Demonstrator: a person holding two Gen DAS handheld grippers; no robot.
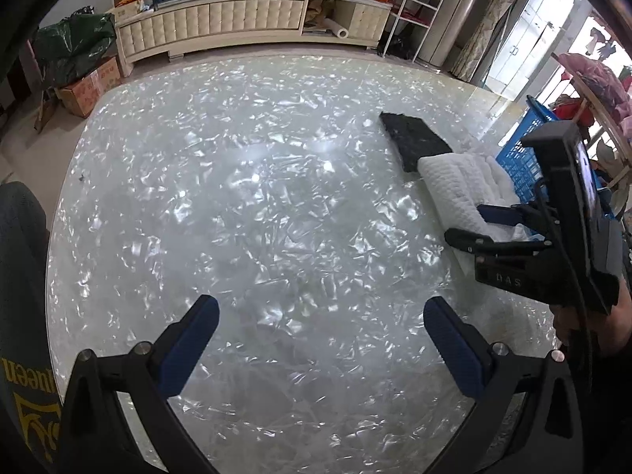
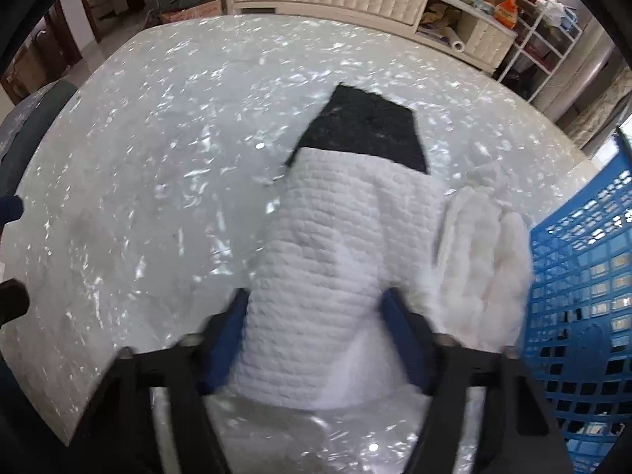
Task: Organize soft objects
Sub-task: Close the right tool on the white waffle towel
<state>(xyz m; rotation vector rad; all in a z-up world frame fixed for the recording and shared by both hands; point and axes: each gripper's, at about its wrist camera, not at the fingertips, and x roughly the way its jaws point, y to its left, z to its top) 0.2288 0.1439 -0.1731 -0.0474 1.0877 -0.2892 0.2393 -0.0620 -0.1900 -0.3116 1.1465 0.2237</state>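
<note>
Under white towel [image 2: 316, 276], black cloth [image 2: 367, 130] half hidden; right fingers [image 2: 403, 339] blurred.

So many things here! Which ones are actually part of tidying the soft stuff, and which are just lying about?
Part of the job:
- white quilted cloth, between the right tongs
- black pad
- fluffy white piece
- blue basket

Just lying about:
- cluttered cream cabinet
- cardboard box
- white rack

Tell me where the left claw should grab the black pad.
Take the black pad by its bare far end, coming from the left. It lies flat, and its near end is buried under the white quilted cloth that the right claw pinches.
</note>
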